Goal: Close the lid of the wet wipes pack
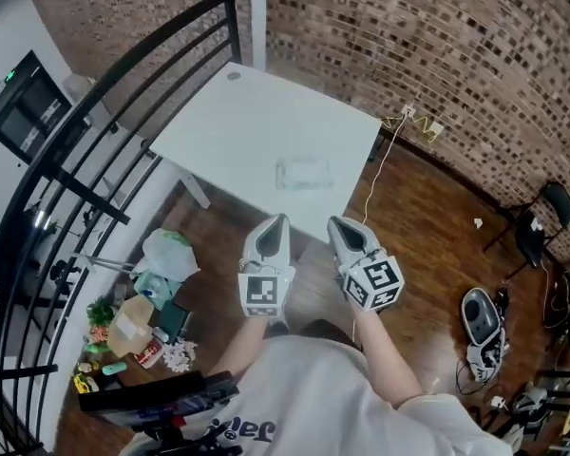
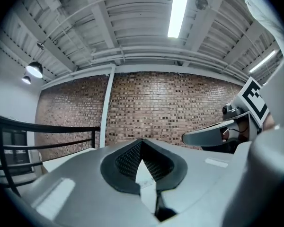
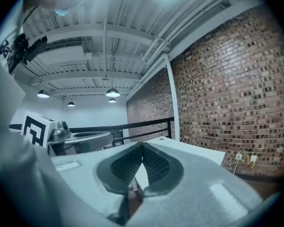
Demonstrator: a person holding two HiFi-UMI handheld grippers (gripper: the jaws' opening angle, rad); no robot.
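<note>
The wet wipes pack (image 1: 303,174) lies flat on the white table (image 1: 228,131), near its front edge; it is pale and hard to make out, and I cannot tell how its lid stands. My left gripper (image 1: 277,221) is held below the table's front edge, short of the pack, jaws shut with nothing in them. My right gripper (image 1: 337,224) sits beside it at the same height, also shut and empty. In the left gripper view my left gripper (image 2: 142,148) points at the brick wall. In the right gripper view my right gripper (image 3: 142,150) has its tips together.
A black railing (image 1: 85,122) curves along the left. Bags, bottles and clutter (image 1: 138,326) lie on the wooden floor at lower left. A cable (image 1: 380,160) hangs by the table's right corner. A black chair (image 1: 541,217) and gear stand at right.
</note>
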